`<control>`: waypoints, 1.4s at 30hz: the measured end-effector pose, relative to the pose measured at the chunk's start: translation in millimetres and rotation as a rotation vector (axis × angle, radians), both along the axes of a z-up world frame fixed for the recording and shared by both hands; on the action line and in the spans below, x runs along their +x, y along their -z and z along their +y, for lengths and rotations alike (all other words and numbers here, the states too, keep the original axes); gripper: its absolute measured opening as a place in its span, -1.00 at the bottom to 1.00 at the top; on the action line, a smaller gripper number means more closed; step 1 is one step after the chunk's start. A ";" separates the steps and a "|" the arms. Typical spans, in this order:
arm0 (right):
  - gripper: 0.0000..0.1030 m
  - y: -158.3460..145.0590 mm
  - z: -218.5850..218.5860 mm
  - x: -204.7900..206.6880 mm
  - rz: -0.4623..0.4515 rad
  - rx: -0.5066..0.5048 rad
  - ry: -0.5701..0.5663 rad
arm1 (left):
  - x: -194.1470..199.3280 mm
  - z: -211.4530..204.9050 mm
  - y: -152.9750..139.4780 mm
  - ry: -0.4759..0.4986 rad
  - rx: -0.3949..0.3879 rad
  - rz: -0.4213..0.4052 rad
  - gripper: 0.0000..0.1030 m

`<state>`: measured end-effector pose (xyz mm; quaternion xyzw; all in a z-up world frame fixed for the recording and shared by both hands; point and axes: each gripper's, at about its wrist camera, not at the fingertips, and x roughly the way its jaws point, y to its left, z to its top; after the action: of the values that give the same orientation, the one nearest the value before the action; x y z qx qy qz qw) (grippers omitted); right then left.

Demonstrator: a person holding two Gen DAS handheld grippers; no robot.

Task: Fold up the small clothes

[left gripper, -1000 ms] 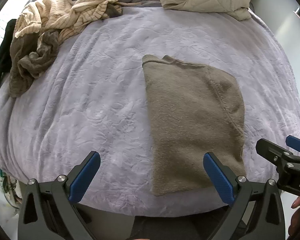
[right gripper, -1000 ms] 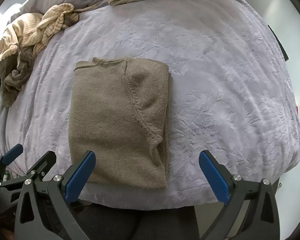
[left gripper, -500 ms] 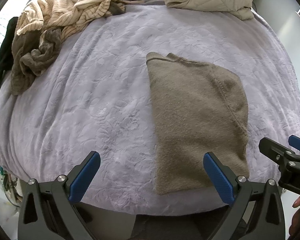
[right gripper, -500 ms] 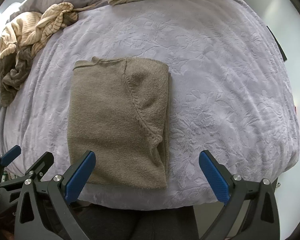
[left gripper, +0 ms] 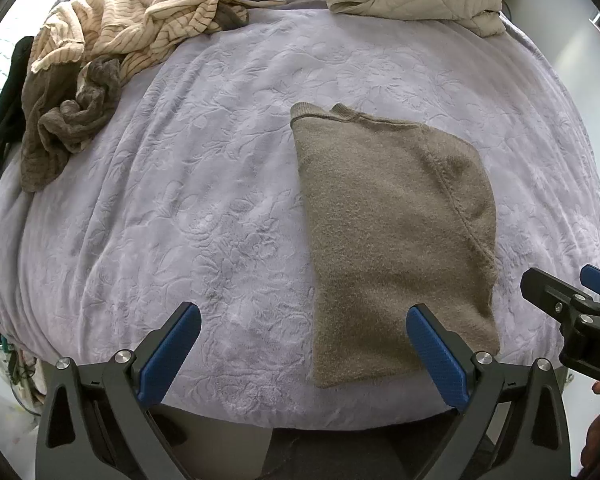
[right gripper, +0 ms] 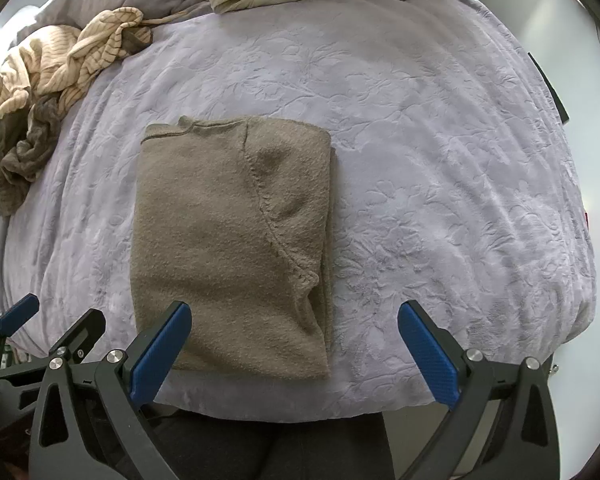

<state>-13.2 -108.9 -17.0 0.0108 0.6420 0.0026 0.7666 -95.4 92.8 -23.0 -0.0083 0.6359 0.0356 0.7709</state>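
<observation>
Grippers hanging wide open, both empty: left gripper [left gripper: 304,350] over bare bedding beside garment's left edge, right gripper [right gripper: 294,346] over its near right corner. Over last second almost nothing changing, views only drifting slightly, neither tool closing in. Folded taupe knit sweater [right gripper: 232,236] lying flat as tidy rectangle on lilac embossed bedspread [right gripper: 440,160], untouched. Judgement: pause between folds, next fold likely pending. Crumpled striped beige garment [left gripper: 128,28] waiting at far left.

Both the left gripper [left gripper: 303,354] and right gripper [right gripper: 294,352] have black angular frames, silver screws and blue textured finger pads [right gripper: 160,350]; white lettering marks one body.
</observation>
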 end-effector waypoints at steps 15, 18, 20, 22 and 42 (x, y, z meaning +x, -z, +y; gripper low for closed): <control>0.99 0.7 2.2 0.7 0.001 -0.005 0.002 | 1.6 2.7 2.7 0.006 0.002 0.006 1.00; 0.99 0.6 2.4 1.0 0.001 -0.005 0.002 | 1.7 2.7 2.9 0.006 0.002 0.006 1.00; 0.99 0.5 2.6 0.8 0.001 -0.005 0.002 | 1.8 2.6 2.9 0.006 0.002 0.006 1.00; 0.99 1.5 2.1 1.4 0.001 -0.006 0.000 | 2.0 2.8 3.1 0.006 0.003 0.007 1.00; 0.99 4.3 4.1 4.8 0.007 -0.011 -0.013 | 2.7 2.0 3.0 0.008 0.004 0.008 1.00</control>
<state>-8.4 -104.8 -21.3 0.0022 0.6446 0.0040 0.7645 -92.6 94.8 -26.0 -0.0043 0.6390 0.0337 0.7685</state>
